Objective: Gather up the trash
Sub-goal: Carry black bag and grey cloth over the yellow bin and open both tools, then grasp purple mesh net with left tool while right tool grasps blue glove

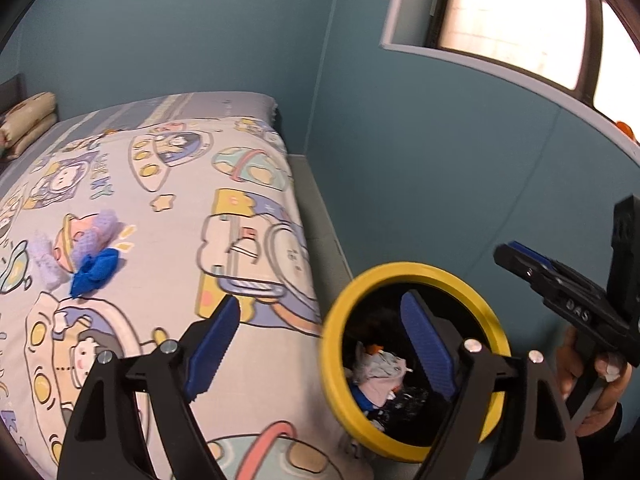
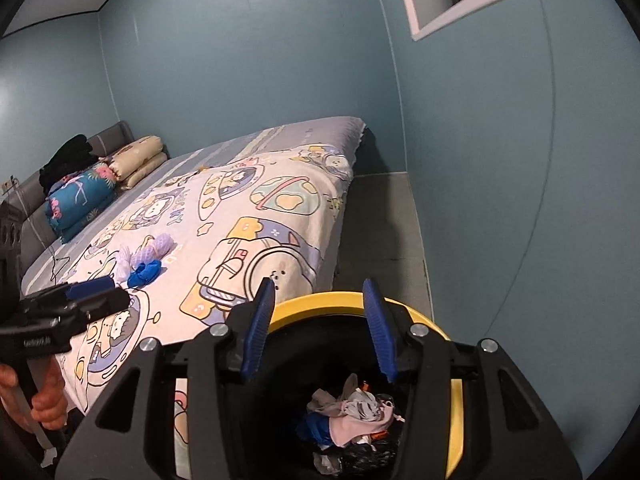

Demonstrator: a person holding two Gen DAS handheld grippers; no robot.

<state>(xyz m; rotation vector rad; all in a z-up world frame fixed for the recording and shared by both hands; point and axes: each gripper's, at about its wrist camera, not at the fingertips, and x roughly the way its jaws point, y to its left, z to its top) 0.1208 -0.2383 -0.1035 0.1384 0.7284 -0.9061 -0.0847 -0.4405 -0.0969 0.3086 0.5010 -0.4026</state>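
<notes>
On the bed, remaining trash: a blue crumpled piece (image 1: 95, 271) lies on the cartoon bedspread (image 1: 256, 184), touching two pale lilac mesh-like wads (image 1: 98, 232); a whitish wad sits just beside them in the right wrist view
Trash already in: a bundle of crumpled scraps (image 2: 352, 416), pinkish, grey and blue, lies at the bottom of the bin
Bin: black inside with a yellow rim (image 1: 416, 270), standing on the floor just beside the bed's side edge
Right gripper (image 2: 324, 332): hangs directly over the bin mouth, blue pads apart, nothing between them
Left gripper (image 1: 320, 344): jaws wide apart and empty, pointing along the bed edge with one pad over the bedspread and the other in front of the bin opening
Stage, as I judge it: some pieces binned, the cluster on the bed not yet collected
Risk, grasp: the blue piece and lilac wads touch, so closing on one may drag or scatter the others; the soft spread may get pinched with them
Risk, carry: light crumpled material held by a corner could slip out between bed and bin and land on the grey floor (image 2: 384, 232)
Risk, bin: a low sweep toward it could knock the rim and tip it
Further off: pillows and folded bedding (image 2: 84, 200) at the headboard, well apart from the trash
</notes>
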